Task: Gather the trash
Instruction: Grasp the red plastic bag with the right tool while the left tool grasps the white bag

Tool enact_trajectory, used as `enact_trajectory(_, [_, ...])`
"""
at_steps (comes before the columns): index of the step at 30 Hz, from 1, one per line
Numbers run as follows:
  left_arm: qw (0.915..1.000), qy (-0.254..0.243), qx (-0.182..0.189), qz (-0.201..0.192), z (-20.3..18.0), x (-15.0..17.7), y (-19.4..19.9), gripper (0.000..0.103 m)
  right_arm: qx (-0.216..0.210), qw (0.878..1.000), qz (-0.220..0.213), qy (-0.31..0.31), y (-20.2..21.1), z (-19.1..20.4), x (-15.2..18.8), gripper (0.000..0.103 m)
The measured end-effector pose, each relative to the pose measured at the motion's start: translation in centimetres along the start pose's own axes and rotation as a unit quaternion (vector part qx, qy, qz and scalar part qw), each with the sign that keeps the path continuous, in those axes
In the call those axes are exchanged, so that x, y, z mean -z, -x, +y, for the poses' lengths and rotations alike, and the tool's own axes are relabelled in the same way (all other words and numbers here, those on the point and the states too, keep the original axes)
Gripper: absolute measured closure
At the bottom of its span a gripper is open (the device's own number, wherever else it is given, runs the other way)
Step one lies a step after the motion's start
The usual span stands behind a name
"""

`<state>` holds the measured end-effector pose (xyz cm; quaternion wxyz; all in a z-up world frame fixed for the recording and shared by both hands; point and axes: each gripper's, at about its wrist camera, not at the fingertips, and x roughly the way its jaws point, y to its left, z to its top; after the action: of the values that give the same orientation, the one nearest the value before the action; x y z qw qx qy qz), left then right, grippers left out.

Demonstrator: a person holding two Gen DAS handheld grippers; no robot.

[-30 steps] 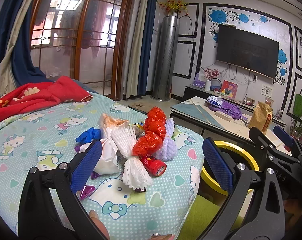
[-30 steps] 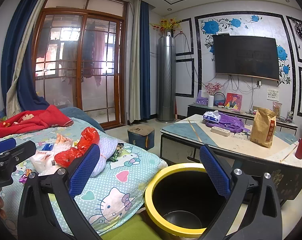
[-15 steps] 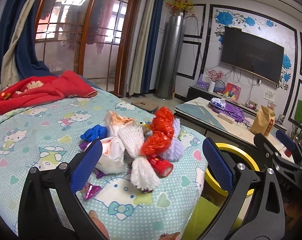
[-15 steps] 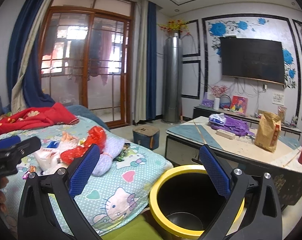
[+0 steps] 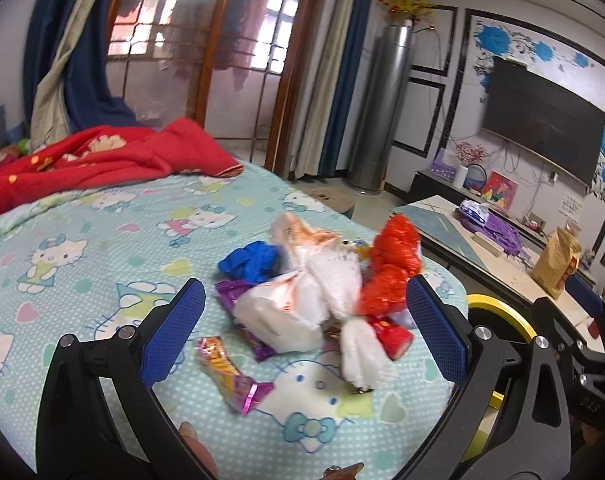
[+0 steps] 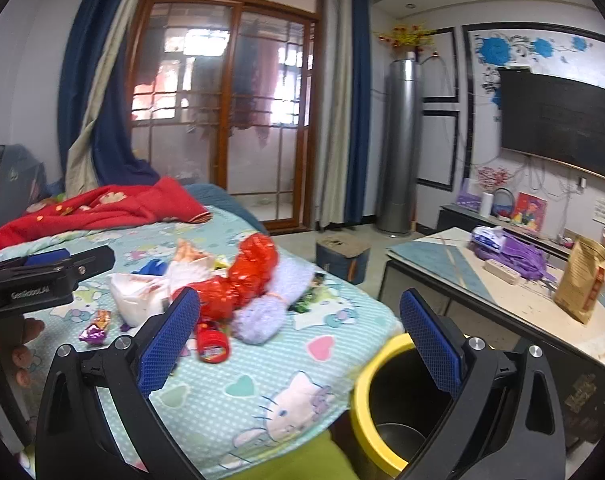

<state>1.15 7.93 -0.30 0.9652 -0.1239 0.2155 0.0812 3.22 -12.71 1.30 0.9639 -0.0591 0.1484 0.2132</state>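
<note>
A heap of crumpled plastic wrappers and bags (image 5: 322, 296), red, white, blue and purple, lies on the light blue cartoon-print bedsheet (image 5: 102, 248). The left gripper (image 5: 304, 328) is wide open just in front of the heap and holds nothing. The right gripper (image 6: 300, 334) is also wide open and empty. Beside the bed stands a yellow-rimmed black trash bin (image 6: 366, 412); its visible inside looks empty.

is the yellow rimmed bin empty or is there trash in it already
As far as it shows, empty: the right wrist view looks into the yellow-rimmed black bin, showing dark wall and bare grey bottom; the right tongs hide part.
</note>
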Motion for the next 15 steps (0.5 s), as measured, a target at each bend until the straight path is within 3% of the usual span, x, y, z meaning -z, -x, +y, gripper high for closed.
enact_trajectory(9, [0.9995, 0.022, -0.009, 0.023, 3.3, -0.5, -1.5, 0.011, -0.045, 0.998, 0.035, 0.01, -3.6, 2.3, -1.1, 0.008])
enact_trajectory(11, [0.9992, 0.022, -0.005, 0.032, 3.7, -0.5, -1.9, 0.011, -0.054, 0.997, 0.051, 0.013, -4.8, 2.8, -1.1, 0.016])
enact_trajectory(15, [0.9975, 0.042, 0.003, 0.057, 4.6, -0.7, -3.0, 0.011, -0.065, 0.995, 0.075, 0.011, -6.8, 3.4, -0.9, 0.021])
